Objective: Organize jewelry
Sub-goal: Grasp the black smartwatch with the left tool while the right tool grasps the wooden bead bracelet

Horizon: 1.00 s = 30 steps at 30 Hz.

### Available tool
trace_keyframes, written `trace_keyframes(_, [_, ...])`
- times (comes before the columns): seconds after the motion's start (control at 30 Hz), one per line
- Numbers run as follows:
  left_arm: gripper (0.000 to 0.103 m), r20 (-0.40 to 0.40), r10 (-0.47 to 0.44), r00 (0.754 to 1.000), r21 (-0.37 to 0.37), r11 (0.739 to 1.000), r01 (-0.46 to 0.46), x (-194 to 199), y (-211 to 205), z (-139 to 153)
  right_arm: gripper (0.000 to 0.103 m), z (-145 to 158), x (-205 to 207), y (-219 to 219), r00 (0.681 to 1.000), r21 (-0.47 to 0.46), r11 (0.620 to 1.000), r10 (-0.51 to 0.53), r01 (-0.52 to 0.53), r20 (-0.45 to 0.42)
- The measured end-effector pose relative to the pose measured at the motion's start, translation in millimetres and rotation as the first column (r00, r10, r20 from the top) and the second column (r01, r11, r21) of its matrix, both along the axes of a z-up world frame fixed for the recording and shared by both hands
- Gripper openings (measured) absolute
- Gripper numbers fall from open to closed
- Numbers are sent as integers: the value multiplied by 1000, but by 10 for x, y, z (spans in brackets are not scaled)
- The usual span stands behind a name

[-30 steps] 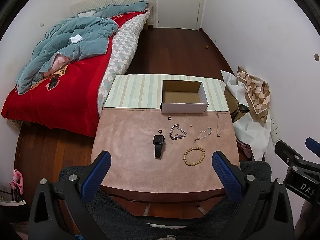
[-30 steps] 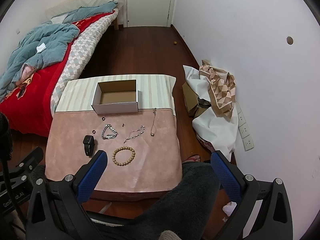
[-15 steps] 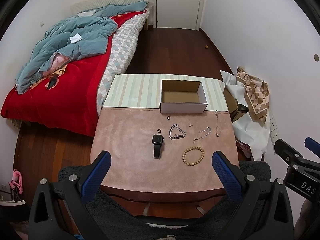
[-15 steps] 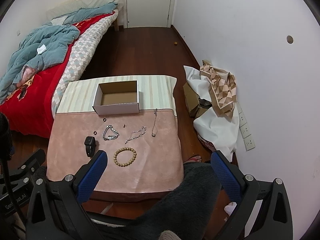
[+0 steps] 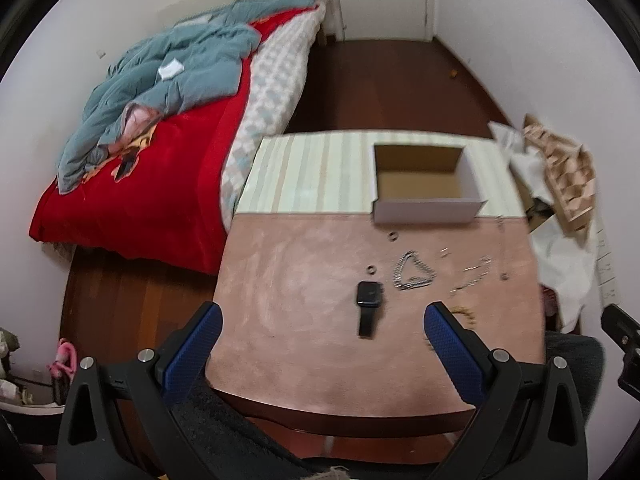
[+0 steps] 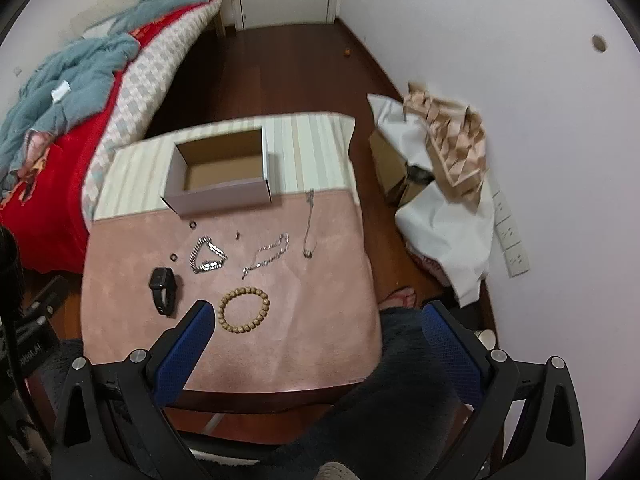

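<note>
Both grippers hung above the near edge of the table (image 6: 328,360), each with its blue-padded fingers spread wide and holding nothing. The left gripper (image 5: 320,344) framed the black smartwatch (image 5: 369,306) just ahead of its fingers, nearer the right one; past the watch lay the coiled silver chain (image 5: 413,274), with two small dark rings (image 5: 372,270) beside and beyond it. Its right finger (image 5: 452,344) hid most of the wooden bead bracelet (image 5: 466,314).

In the right gripper's (image 6: 312,344) view that bracelet (image 6: 244,310) sat just ahead of the left finger (image 6: 188,344), apart from it. Further out lay a thinner silver chain (image 6: 267,254) and a long necklace (image 6: 309,224) (its pendant end looked blurred, so I cannot tell the shape). The open cardboard box (image 6: 222,196) stood empty at the far side, on the striped cloth (image 6: 316,152).
</note>
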<state>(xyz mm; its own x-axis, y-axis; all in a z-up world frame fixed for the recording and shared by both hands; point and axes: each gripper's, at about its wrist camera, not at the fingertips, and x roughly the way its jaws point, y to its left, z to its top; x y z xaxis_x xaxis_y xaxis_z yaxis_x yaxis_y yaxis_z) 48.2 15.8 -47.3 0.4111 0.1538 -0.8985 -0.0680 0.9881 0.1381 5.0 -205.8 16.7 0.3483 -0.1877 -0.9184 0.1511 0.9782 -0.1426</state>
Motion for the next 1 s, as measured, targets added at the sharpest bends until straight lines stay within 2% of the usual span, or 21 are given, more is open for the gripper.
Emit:
trace_keyframes(0.23, [103, -135, 25, 991, 45, 999, -19, 297, 155, -726, 103, -816, 356, 13, 990, 26, 1000, -1, 5, -143])
trace_keyframes(0.4, [103, -232, 2, 973, 41, 999, 7, 382, 131, -1203, 103, -1337, 539, 98, 975, 24, 1000, 5, 0, -224])
trace_keyframes(0.53, [102, -275, -23, 961, 14, 1000, 28, 420, 65, -1475, 103, -1721, 631, 119, 960, 25, 1000, 0, 8, -281])
trace_keyframes(0.67, [102, -288, -35, 957, -30, 999, 27, 452, 31, -1673, 103, -1972, 678, 134, 947, 24, 1000, -5, 14, -323])
trace_keyframes(0.9, [102, -276, -53, 960, -83, 996, 31, 521, -37, -1848, 101, -2260, 678, 162, 934, 29, 1000, 11, -1, -357])
trace_keyframes(1.0, [98, -270, -67, 961, -95, 995, 42, 545, -79, -1898, 99, -2346, 686, 147, 929, 34, 999, 11, 1, -369])
